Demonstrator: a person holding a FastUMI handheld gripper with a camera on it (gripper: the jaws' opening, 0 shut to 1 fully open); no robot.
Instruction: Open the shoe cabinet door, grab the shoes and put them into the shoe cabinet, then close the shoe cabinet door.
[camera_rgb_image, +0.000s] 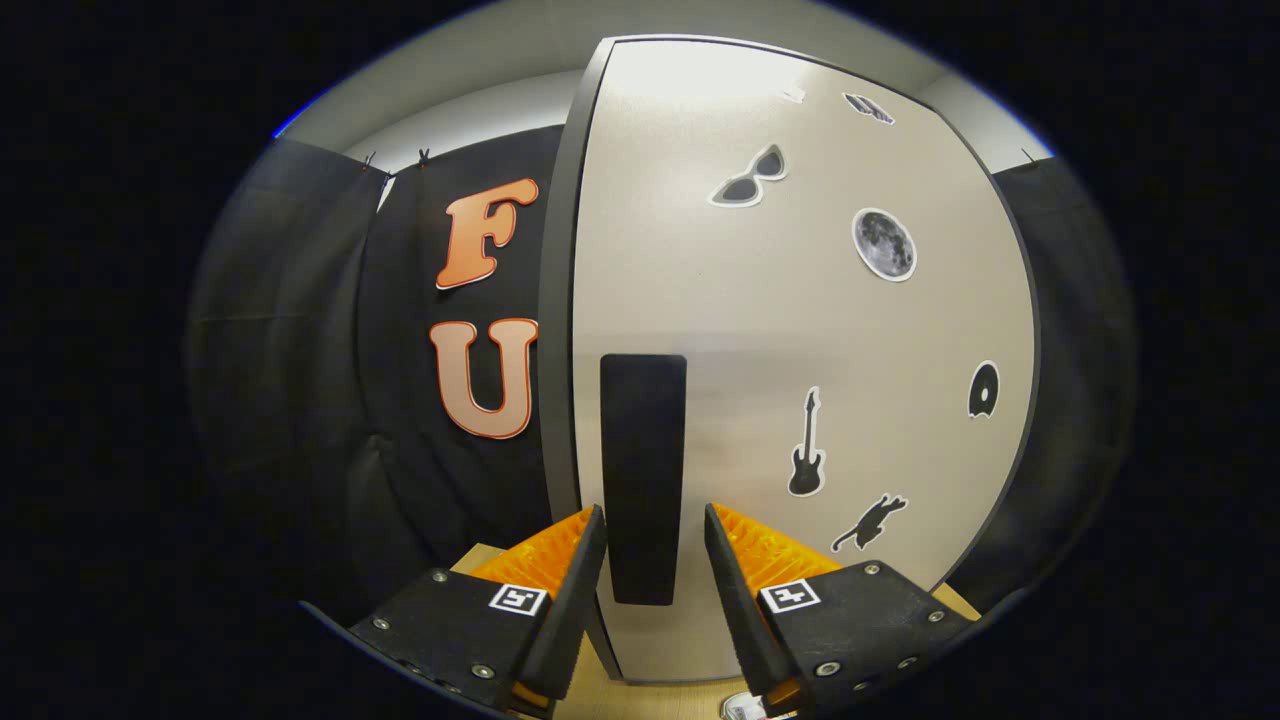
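As door (800, 330) stands shut, centre frame, gripper (655, 560) spread wide, fingers straddling dark handle (643, 470) lower centre, not touching: lined up to clamp, pull open.

Closed cabinet door (800, 330) blocks the gripper (655, 535), handle (643, 475) between.

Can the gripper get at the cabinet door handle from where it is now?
Probably yes. The gripper is open, its fingers either side of the dark vertical handle on the closed cabinet door, nothing between them. Whether the fingers are far enough forward to clamp it is unclear.
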